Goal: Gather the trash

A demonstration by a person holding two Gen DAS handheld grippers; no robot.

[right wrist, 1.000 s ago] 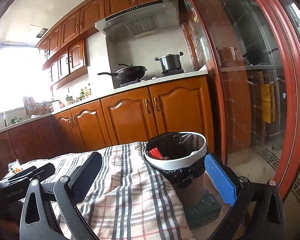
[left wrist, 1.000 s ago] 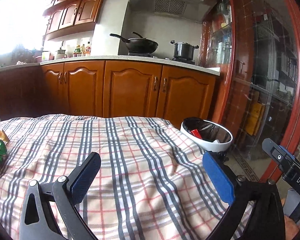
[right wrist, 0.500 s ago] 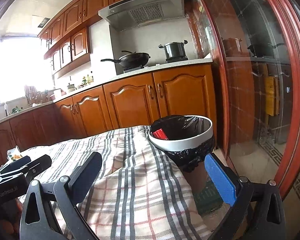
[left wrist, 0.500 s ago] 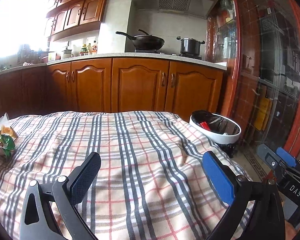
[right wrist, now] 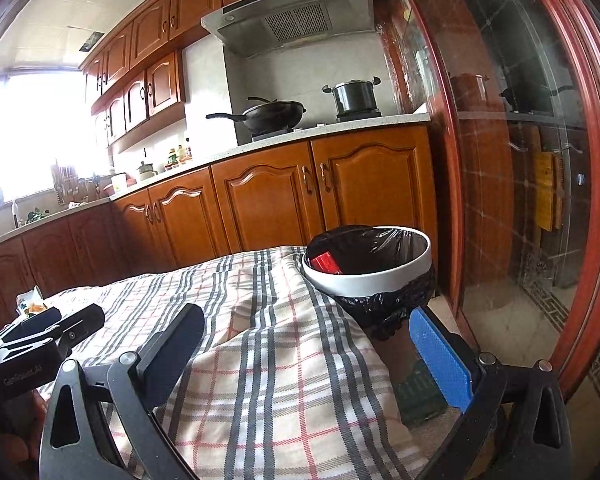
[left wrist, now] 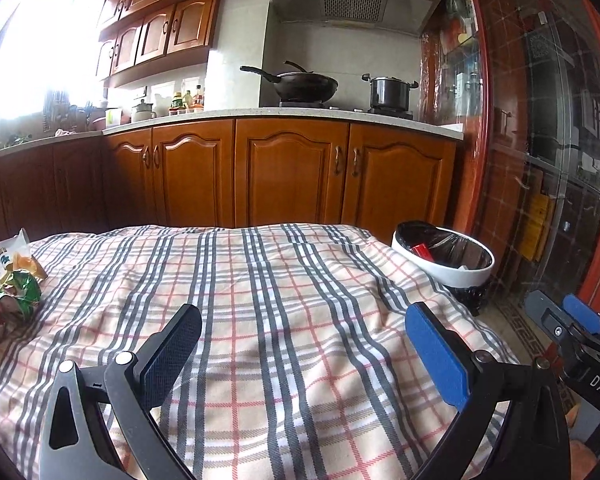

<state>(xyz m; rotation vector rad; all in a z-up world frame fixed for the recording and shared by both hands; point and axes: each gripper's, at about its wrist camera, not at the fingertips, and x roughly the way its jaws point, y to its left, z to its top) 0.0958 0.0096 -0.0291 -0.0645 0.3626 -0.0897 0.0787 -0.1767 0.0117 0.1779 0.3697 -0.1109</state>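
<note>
The worktop, covered by a plaid cloth, carries the remaining trash. The lined bin stands off its far right corner and already holds a red item. Crumpled wrappers lie at the far left edge. Both the left hand-held gripper and right hand-held gripper are spread and empty. Steer the left one to the wrappers and close on the bulk, not a loose flap.
</note>
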